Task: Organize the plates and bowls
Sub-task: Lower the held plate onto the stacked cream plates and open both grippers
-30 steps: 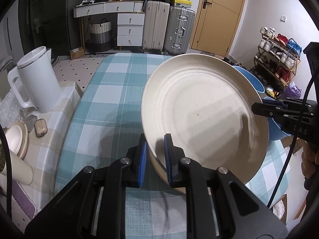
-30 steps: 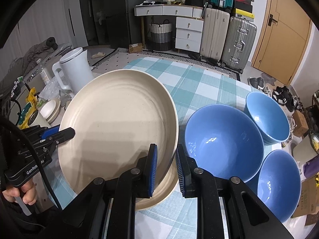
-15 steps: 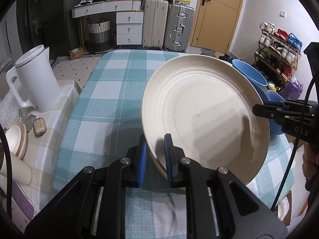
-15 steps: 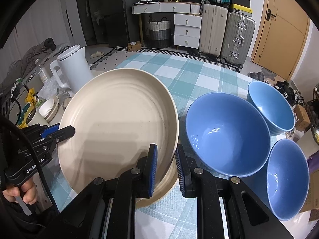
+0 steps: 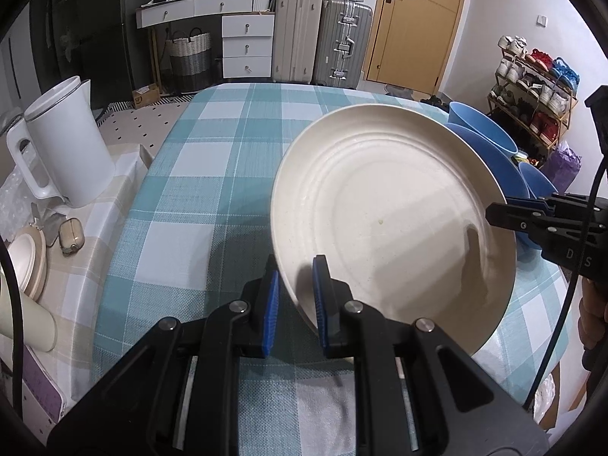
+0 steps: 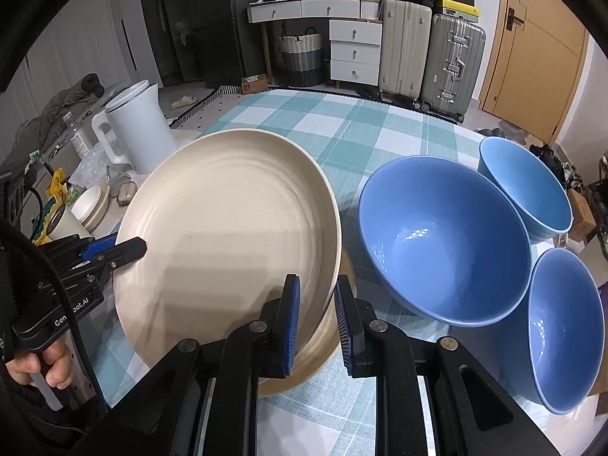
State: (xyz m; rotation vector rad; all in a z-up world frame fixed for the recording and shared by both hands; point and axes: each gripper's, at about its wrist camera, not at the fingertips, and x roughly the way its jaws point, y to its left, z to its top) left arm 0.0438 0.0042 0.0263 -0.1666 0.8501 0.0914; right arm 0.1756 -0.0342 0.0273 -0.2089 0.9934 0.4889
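Gripper status, left [image 5: 295, 296]: mine was clamped on the near rim of the cream plate [image 5: 395, 220], and my right gripper [image 6: 317, 317] was clamped on the opposite rim, so the plate was carried between both, tilted, above the checked tabletop [image 5: 212, 174]. A second cream plate [image 6: 319, 349] lay directly beneath it in the right wrist view; whether the two touched could not be determined.

Progress: I judged the plate stacking close to done, with release outstanding. Three blue bowls stood unnested just beside the plates: a large bowl [image 6: 444, 243], a far bowl [image 6: 528, 186] and a near bowl [image 6: 566, 326]. These remained to be dealt with.

Pose: both grippers pointed inward towards each other across the plate, my left hand [image 6: 41, 368] low at the tabletop's edge.
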